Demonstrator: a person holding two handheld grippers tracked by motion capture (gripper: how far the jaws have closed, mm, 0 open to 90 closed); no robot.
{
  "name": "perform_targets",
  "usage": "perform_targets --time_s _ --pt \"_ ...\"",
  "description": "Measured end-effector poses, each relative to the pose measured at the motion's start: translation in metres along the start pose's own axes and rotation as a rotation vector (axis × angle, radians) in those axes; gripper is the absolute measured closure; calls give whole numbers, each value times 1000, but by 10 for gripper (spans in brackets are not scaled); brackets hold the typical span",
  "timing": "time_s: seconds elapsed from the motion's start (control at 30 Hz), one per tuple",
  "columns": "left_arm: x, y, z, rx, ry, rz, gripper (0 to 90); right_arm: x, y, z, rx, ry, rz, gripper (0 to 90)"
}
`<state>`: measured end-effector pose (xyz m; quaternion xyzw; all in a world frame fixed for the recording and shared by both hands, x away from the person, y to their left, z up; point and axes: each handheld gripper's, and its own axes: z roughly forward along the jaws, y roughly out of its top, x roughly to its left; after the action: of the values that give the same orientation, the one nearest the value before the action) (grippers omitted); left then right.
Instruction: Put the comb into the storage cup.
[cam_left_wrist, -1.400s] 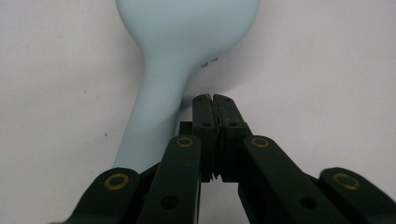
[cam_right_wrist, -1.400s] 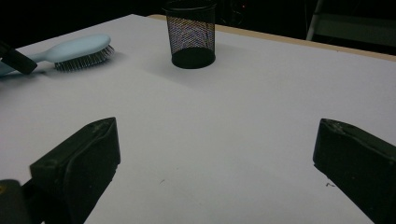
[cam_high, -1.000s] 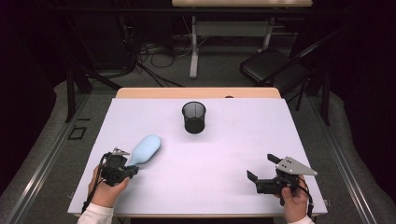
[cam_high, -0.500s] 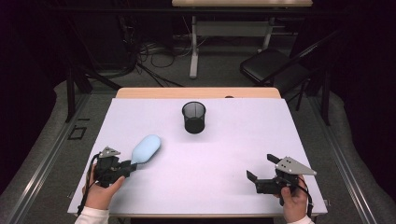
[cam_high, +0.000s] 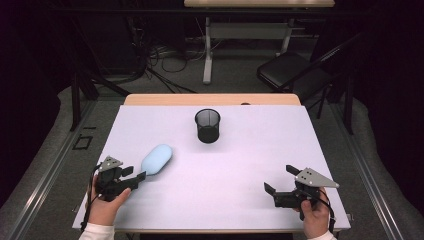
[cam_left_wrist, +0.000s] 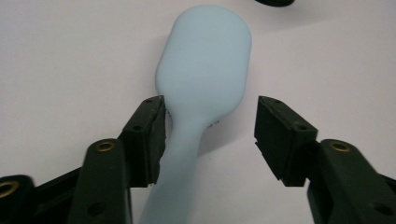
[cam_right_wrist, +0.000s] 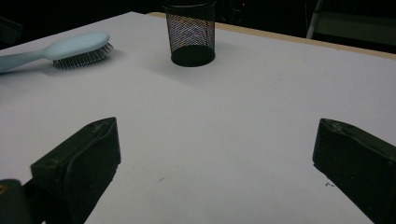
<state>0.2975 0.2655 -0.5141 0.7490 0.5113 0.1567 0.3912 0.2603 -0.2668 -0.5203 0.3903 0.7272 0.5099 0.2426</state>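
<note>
**Left hand-held gripper loosened around hairbrush handle**

Left hand-held gripper (cam_left_wrist: 210, 135) at the near left of the bench (cam_high: 250, 200), jaws just now opening, spread to either side of the light blue hairbrush (cam_left_wrist: 203, 70). In the left gripper view, handle still between the jaws: close against the left-hand pad, perhaps touching; clear gap to the right-hand pad. No pinch on it. Seen from above, same hand-held gripper (cam_high: 136, 176) held in the person's left hand (cam_high: 105, 205), pointing up and to the right toward the brush (cam_high: 156, 159).

Right hand-held gripper (cam_high: 280, 182) at the near right corner, held in the right hand (cam_high: 315, 220), jaws spread wide, nothing between them. Bare bench between its two pads in the right gripper view (cam_right_wrist: 215, 154).

Hairbrush lying flat on the bench, bristles down, as shown in the right gripper view (cam_right_wrist: 77, 49); head pointing away from the person, handle toward the left hand-held gripper.

Farther back, near the middle of the bench, black mesh cup (cam_high: 207, 125) standing upright, well apart from the brush and from both hands; same cup in the right gripper view (cam_right_wrist: 191, 35).

Beyond the far edge, a dark chair (cam_high: 292, 72) on the floor.
</note>
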Motion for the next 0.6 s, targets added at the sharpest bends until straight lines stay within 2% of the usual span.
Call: perform_targets --time_s 0.07,0.17,0.43,0.6 --pt "2 0 -1 -15 5 -14 357 0 0 0 1 -1 0 7" --pt "4 -1 -2 -29 6 -25 343 0 0 0 0 -1 -1 7" --pt "10 -2 -6 -67 31 -23 310 0 0 0 0 0 -6 8" --pt "13 -2 -9 -83 13 -44 305 0 0 0 2 -2 -6 10"
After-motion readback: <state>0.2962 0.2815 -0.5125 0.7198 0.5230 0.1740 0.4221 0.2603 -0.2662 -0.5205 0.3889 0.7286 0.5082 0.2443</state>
